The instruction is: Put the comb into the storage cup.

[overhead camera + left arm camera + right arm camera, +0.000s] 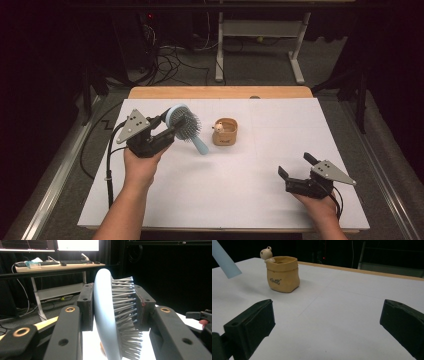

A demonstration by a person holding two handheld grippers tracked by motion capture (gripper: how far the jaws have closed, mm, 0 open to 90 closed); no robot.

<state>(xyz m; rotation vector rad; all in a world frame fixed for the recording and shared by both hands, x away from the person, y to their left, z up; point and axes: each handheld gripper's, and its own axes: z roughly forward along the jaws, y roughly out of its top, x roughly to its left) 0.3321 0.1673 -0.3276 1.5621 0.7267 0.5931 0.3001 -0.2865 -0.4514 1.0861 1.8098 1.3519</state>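
Note:
A light-blue hairbrush with grey bristles hangs above the white table, its handle slanting down to the right. My left gripper is shut on the brush's head, one pad on the smooth back and the other against the bristles. A tan sack-shaped cup with a small bear figure on its rim stands just right of the brush; it is the same cup that stands ahead in the right gripper view, beside the handle's tip. My right gripper rests low near the front right, open and holding nothing.
The white sheet covers the table, with a wooden edge at the back. A desk frame and cables lie on the floor beyond. Open surface stretches between the cup and the right gripper.

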